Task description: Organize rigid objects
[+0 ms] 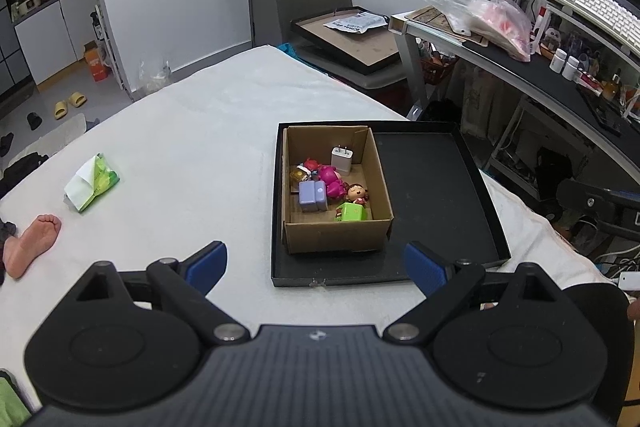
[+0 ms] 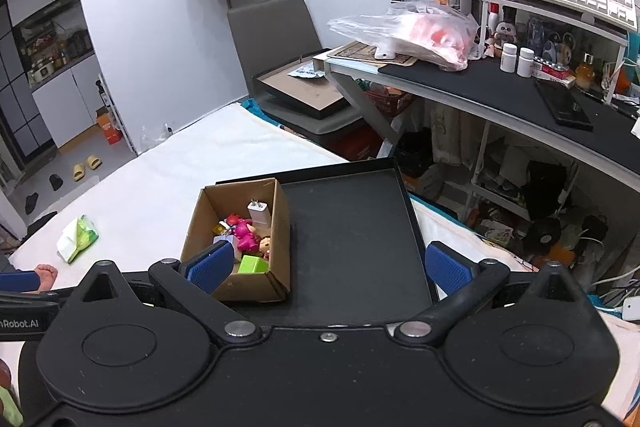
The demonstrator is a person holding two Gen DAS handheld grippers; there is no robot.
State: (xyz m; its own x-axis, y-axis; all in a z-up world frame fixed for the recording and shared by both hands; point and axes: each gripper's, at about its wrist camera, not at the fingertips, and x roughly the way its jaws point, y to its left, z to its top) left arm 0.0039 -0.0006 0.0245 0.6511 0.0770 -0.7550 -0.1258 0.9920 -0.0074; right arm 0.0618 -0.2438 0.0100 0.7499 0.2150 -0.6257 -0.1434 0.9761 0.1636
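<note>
I hold both sets of fingers spread wide and empty, the left gripper (image 1: 316,265) and right gripper (image 2: 330,267) hanging just short of the black tray (image 1: 432,183) on the white bed (image 1: 192,147). The small toys (image 1: 332,187) and white charger (image 1: 341,160) sit together in the cardboard box (image 1: 340,237) in the tray's left half. I judge that leaves the right half free for sorting.

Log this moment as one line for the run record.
left hand-held gripper: open, empty | right hand-held gripper: open, empty | toys and charger: in cardboard box | box: left side of black tray
</note>
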